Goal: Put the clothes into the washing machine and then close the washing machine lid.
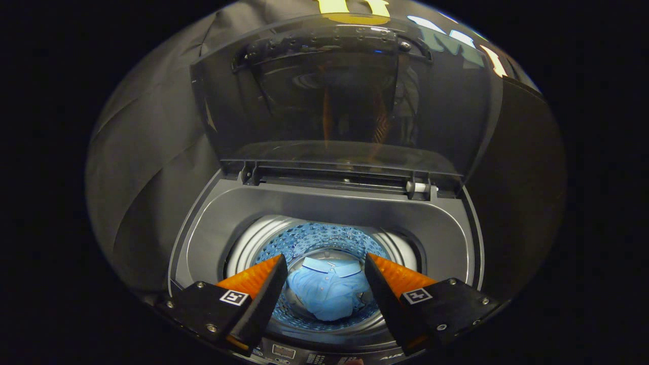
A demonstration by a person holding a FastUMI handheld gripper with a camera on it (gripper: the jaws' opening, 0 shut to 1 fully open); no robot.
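Standing open beyond the fingers, the washing machine point(324, 213) takes up most of the gripper view, a grey top-loader set against dark cloth. Its lid point(345, 96) is raised upright at the back, a dark see-through panel hinged along the rear edge of the top, with dim reflections across its surface. Below the lid, the grey top surround slopes down to a round opening, and inside that sits the drum point(324, 241), its metal wall dotted with small holes and tinged blue. At the bottom of the drum lies a light blue shirt point(327, 291) with a collar, crumpled into a loose heap and resting well below the rim. A strip of the control panel point(284, 351) runs along the near edge of the machine, just under the fingers; its markings are too small to make out. The gripper point(326, 276) hangs above the opening with its fingers spread wide apart, holding nothing, and the shirt shows through the gap between them, far down inside the drum and out of contact with either finger.
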